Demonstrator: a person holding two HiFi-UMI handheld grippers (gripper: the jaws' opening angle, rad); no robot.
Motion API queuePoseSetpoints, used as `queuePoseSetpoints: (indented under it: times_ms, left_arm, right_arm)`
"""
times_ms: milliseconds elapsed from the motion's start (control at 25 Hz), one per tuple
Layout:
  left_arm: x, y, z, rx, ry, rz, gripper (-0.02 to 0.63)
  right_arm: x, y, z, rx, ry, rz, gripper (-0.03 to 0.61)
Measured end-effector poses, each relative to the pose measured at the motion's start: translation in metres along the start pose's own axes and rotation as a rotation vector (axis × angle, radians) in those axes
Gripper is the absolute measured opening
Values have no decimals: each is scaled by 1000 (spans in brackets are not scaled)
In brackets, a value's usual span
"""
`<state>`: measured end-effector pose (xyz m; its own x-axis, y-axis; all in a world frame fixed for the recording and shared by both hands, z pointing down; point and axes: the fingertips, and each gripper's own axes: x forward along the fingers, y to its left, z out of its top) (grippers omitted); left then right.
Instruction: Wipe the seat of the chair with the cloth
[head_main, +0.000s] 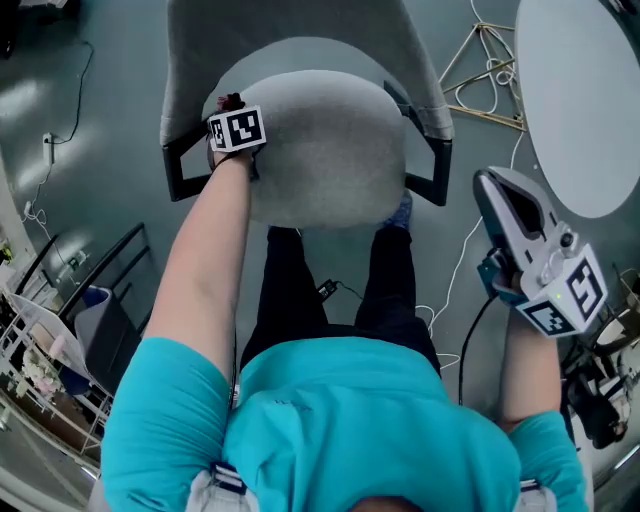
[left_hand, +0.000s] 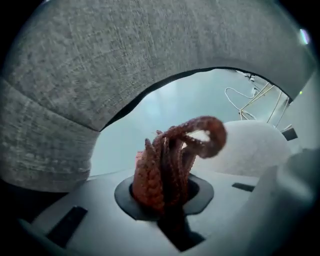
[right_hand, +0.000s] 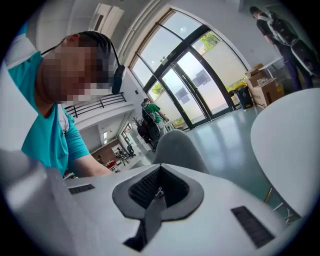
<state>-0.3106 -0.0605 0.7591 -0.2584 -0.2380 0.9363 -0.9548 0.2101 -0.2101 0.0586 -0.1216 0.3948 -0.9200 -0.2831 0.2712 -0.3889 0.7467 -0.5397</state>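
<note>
Left gripper (left_hand: 167, 202) is clamped on the reddish cloth (left_hand: 172, 157), which bunches up out of the jaws right at the left edge of the chair seat (head_main: 325, 150). Right gripper (right_hand: 157, 192) is pinched shut on nothing, well off to the seat's right.

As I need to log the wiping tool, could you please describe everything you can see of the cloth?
The cloth is reddish-brown with a knobbly, woven-looking texture. It is bunched into folds and clamped between the jaws of the left gripper. It stands up from them, and one strip curls over in a loop at the top. In the head view only a small tuft shows, by the left edge of the seat. Whether it touches the seat cannot be told.
</note>
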Motion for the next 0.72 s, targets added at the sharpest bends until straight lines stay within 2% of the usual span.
queuePoseSetpoints:
  times_ms: [280, 720]
  left_arm:
    - [11, -14, 6, -48, 72, 23, 54]
    - [28, -41, 9, -20, 102, 37, 54]
  right_arm:
    - [-14, -15, -10, 29, -13, -5, -3]
    - [-36, -36, -27, 65, -42, -41, -3]
